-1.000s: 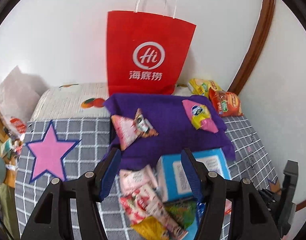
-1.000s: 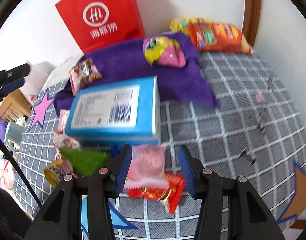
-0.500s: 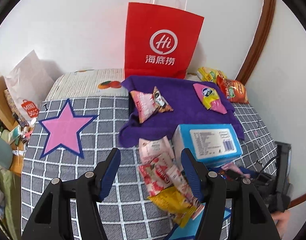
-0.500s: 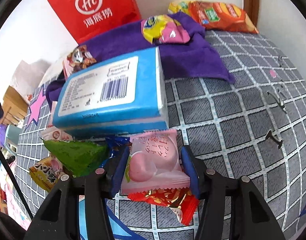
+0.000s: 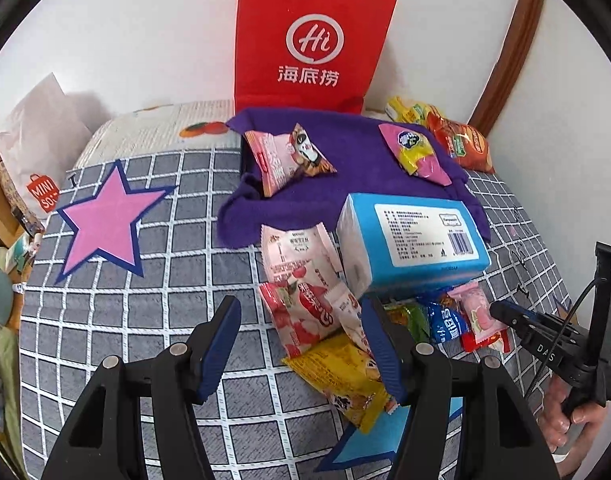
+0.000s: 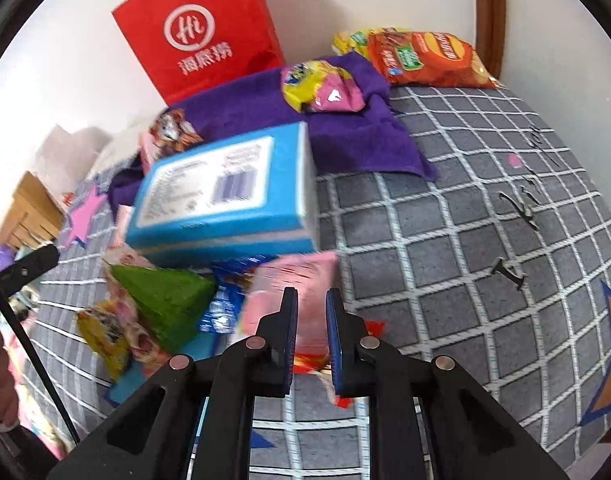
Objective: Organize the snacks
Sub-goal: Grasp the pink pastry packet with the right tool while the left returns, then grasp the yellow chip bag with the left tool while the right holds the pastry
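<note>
right gripper [image 6: 310,312] has just been closing; its blue fingers [image 6: 288,320] are now pinched on the near edge of the pink snack packet [image 6: 301,280], which lies on the grey checked bedspread [image 6: 445,240] just in front of the blue box [image 6: 225,196]. that view is blurred. a red wrapper [image 6: 317,360] shows under the pink packet. a dark blue packet [image 6: 221,308] lies just left of the pink one, with a green triangular packet [image 6: 165,300] and a yellow packet [image 6: 101,332] further left.

left gripper [image 5: 301,340] hangs over the snack pile, fingers [image 5: 221,340] open with nothing gripped; a red-and-white strawberry packet [image 5: 305,308] and the yellow packet [image 5: 345,376] lie between and below them.

blue box rests partly on the purple towel [image 5: 345,160]. on the towel sit a pink packet with a cartoon face [image 5: 285,156] and a yellow-pink packet [image 5: 417,152], well apart. an orange chip bag [image 5: 465,144] lies at the far right edge by the wall. red paper bag [image 5: 309,40] stands upright against the wall behind the towel. a hand [image 5: 565,416] holds the right gripper's handle at the lower right of the left view.
</note>
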The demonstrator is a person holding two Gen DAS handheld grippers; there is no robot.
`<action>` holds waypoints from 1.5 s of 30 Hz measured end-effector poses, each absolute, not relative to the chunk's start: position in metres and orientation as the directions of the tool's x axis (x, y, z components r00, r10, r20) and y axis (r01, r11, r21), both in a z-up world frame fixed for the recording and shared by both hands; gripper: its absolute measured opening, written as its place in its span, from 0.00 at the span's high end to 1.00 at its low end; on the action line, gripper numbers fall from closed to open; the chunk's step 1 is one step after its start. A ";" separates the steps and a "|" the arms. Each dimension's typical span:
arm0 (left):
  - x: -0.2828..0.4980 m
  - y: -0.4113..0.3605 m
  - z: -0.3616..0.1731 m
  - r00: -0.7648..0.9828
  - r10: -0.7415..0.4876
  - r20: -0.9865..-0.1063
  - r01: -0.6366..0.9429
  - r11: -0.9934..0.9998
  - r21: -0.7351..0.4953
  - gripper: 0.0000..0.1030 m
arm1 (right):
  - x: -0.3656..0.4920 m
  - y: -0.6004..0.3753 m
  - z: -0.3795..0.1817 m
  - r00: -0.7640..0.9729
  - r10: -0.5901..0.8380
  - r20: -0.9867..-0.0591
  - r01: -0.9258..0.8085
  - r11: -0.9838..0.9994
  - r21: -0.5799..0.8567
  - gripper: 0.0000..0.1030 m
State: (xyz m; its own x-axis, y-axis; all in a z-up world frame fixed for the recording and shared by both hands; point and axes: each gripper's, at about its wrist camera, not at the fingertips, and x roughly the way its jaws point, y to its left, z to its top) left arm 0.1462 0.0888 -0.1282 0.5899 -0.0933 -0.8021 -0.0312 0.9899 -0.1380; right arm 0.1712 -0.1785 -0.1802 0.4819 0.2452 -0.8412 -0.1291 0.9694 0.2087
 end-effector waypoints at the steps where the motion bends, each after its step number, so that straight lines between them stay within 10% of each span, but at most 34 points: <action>1: 0.147 0.089 -0.129 0.588 -0.096 -0.803 -0.033 0.989 -0.143 0.42 | 0.172 -0.180 -0.182 0.478 0.251 -0.842 -0.129 0.968 0.216 0.84; 6: 0.150 0.089 -0.133 0.582 -0.112 -0.805 -0.037 0.986 -0.163 0.42 | 0.175 -0.182 -0.185 0.465 0.318 -0.826 -0.140 0.948 0.286 0.59; 11: 0.153 0.088 -0.136 0.577 -0.115 -0.809 -0.035 0.986 -0.164 0.42 | 0.185 -0.168 -0.196 0.453 0.319 -0.833 -0.159 0.948 0.276 0.54; 45: 0.136 0.070 -0.142 0.557 -0.177 -0.811 0.040 0.982 -0.186 0.42 | 0.158 -0.191 -0.164 0.547 0.315 -0.776 -0.174 0.949 0.263 0.61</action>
